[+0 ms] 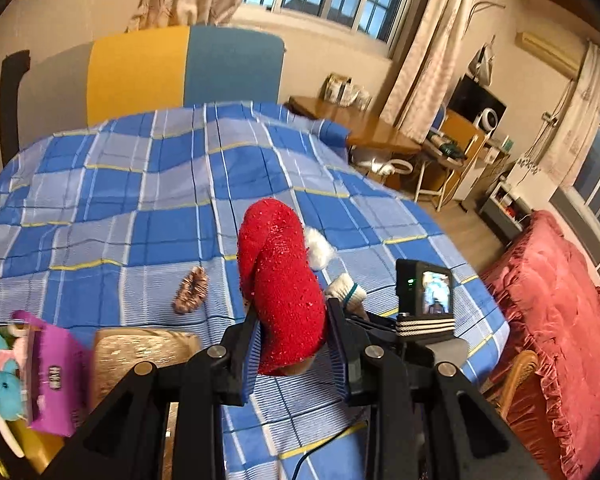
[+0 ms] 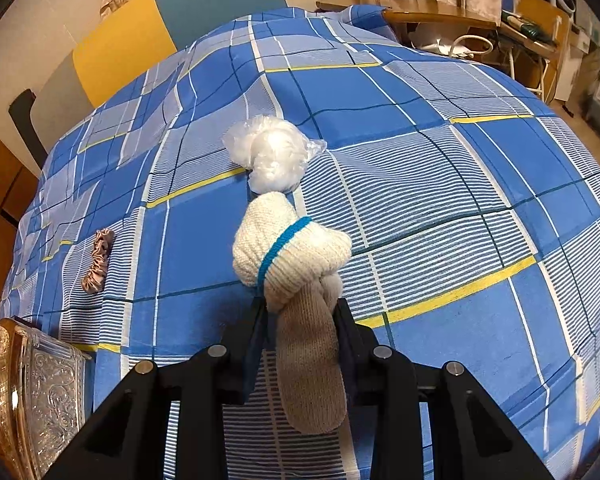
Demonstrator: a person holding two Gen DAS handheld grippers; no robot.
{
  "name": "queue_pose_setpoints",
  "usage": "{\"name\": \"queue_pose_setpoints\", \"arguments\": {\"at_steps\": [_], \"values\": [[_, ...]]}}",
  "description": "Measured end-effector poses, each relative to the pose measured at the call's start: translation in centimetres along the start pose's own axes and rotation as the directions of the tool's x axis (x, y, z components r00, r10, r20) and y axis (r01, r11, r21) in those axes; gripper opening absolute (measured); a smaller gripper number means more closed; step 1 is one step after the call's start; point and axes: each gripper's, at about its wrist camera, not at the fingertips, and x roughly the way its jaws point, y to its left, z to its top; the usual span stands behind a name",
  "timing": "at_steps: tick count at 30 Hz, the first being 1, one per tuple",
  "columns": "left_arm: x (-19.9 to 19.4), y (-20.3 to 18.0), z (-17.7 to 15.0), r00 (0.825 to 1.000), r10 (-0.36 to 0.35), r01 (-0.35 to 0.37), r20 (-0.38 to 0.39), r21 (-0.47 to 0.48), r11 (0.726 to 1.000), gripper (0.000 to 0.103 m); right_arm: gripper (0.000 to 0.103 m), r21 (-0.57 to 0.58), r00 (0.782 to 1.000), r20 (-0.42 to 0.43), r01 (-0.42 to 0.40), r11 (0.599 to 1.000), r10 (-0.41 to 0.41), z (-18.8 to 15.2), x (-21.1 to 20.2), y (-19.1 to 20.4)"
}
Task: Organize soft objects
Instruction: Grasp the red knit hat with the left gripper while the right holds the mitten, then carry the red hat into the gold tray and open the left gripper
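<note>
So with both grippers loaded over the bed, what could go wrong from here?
1. The left gripper pinches only the lower end of the red fuzzy sock; the tall free part could flop or slip out.
2. The right gripper holds the knotted cream glove by its tail, so the heavy knot may swing.
3. The plastic bag and scrunchie lie loose on the bedspread and could be brushed aside.
</note>
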Motion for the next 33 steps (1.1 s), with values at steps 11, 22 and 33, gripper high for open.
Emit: {"name": "queue_pose_setpoints", "arguments": {"at_steps": [11, 22, 33], "values": [[-10.7, 8.5, -1.9, 0.993, 0.049, -0.046, 0.11, -0.033, 0.998, 0.029, 0.033, -0.024, 0.998, 0.06, 0.002, 1.0, -0.001, 0.0, -1.1, 0.6], [-13.4, 20.8, -9.3, 0.976, 0.209, -0.192, 0.052, -0.235, 0.953, 0.029, 0.033, -0.042, 0.993, 0.119, 0.015, 0.999, -0.01, 0.0, -2.0, 1.0], [-8.1, 26.4, -17.5, 0.951, 0.259, -0.3, -0.166, -0.302, 0.905, 0.029, 0.033, -0.079, 0.94, 0.341, 0.025, 0.997, 0.004, 0.1, -5.9, 1.9]]}}
